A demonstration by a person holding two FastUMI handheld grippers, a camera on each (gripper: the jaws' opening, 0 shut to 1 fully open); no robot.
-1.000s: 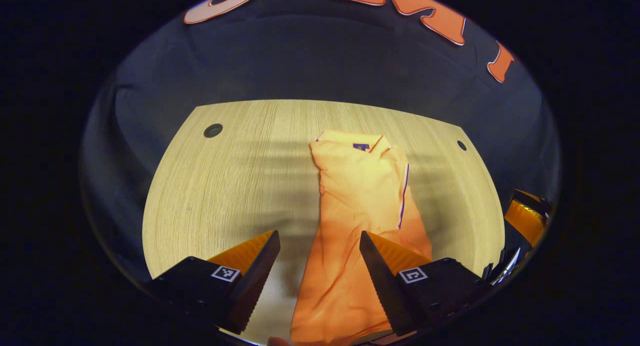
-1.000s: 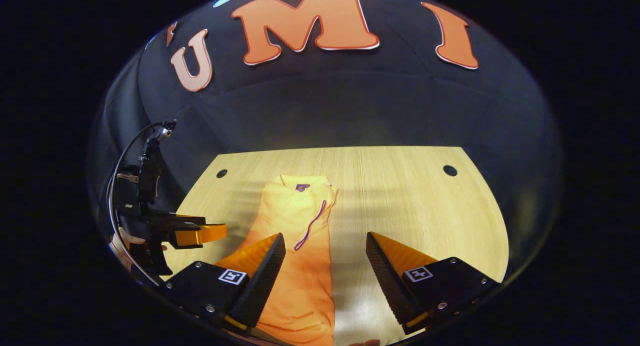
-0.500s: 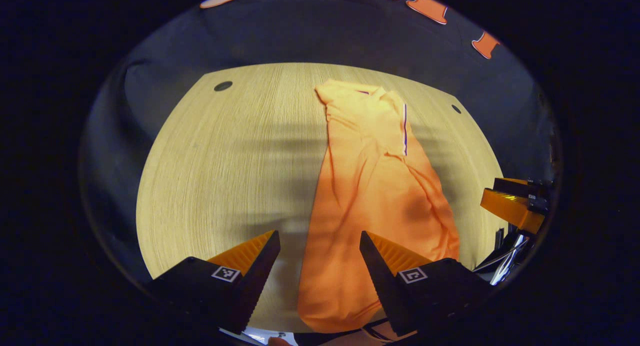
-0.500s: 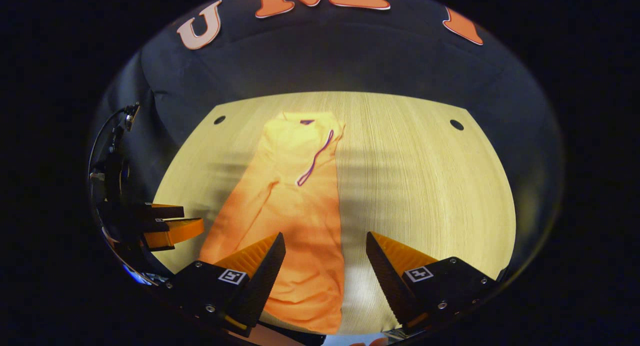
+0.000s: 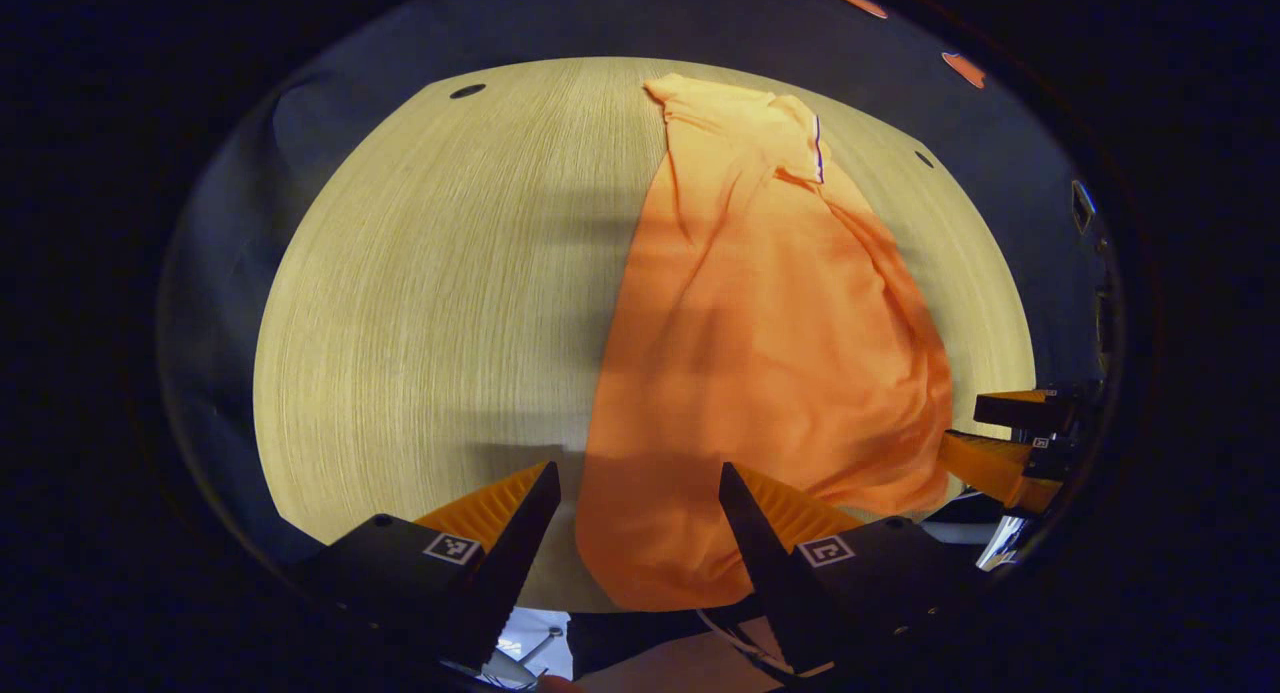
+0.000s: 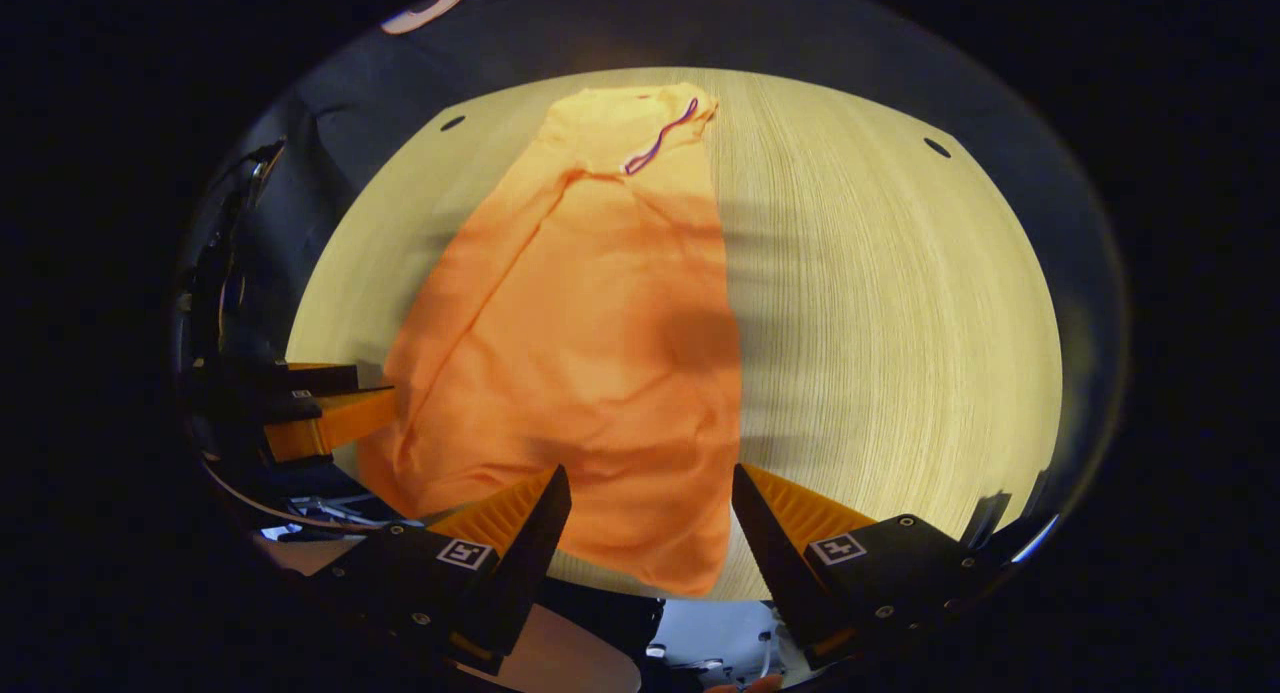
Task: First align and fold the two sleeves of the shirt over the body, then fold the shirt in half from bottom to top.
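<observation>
On the wooden table (image 5: pixel 400 273), orange shirt (image 5: pixel 760 333) lying folded lengthwise, both tools apart

No readable words or numbers here. The left tool (image 5: pixel 640 503) carries a small square black-and-white marker on each finger, patterns only, and the right tool (image 6: pixel 650 508) has the same. The shirt (image 5: pixel 760 313) shows a thin dark trim line near its collar, with no legible label.
</observation>
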